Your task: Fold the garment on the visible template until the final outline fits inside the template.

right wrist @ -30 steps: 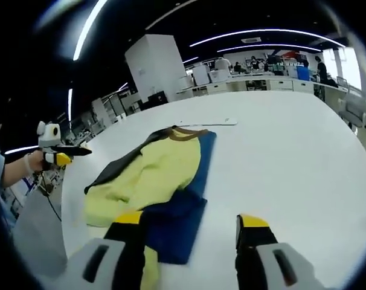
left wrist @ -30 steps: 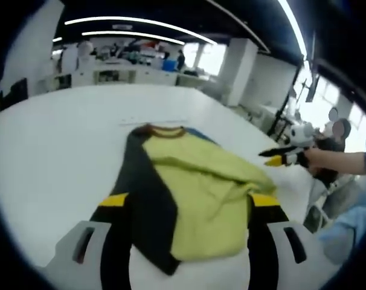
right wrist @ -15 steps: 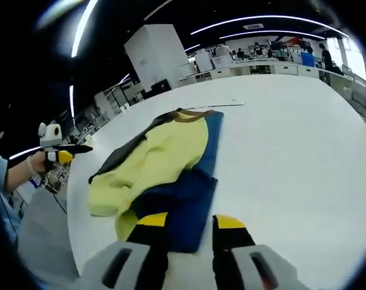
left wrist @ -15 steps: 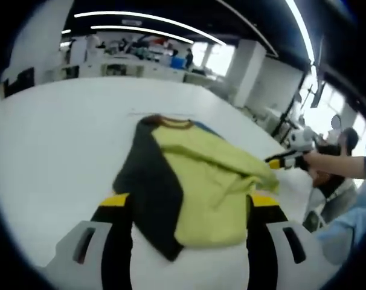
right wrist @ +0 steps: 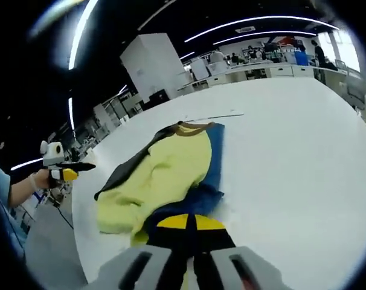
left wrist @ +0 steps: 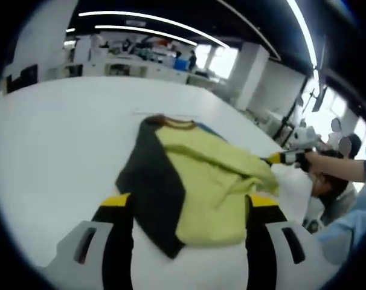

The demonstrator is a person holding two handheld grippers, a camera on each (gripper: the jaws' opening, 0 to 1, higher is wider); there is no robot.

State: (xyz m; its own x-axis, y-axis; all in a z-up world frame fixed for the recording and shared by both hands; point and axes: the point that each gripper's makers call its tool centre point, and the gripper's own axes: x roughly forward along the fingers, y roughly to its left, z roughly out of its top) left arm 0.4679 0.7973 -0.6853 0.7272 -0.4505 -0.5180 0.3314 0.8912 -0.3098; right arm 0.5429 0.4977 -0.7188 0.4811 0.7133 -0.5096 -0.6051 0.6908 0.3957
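A garment with yellow-green (left wrist: 207,181), black (left wrist: 148,181) and blue panels lies crumpled on the white table (left wrist: 56,139), brown collar at the far end. My left gripper (left wrist: 189,200) is open, its yellow-tipped jaws standing either side of the garment's near hem. In the right gripper view the garment (right wrist: 171,169) lies ahead and my right gripper (right wrist: 191,222) is shut on its blue edge (right wrist: 198,196). The right gripper (left wrist: 285,158), held in a hand, meets the garment's right side in the left gripper view. The left gripper (right wrist: 65,172) hangs off the table's left edge.
A thin line (right wrist: 222,115) runs across the table just beyond the collar. The table edge (right wrist: 80,211) curves close on the left of the right gripper view. A person's light blue sleeve (left wrist: 352,223) is at the right. Desks and people stand far behind.
My right gripper's jaws have closed together onto the garment's blue edge, having come in closer to it. The left gripper has stayed open over the near hem.
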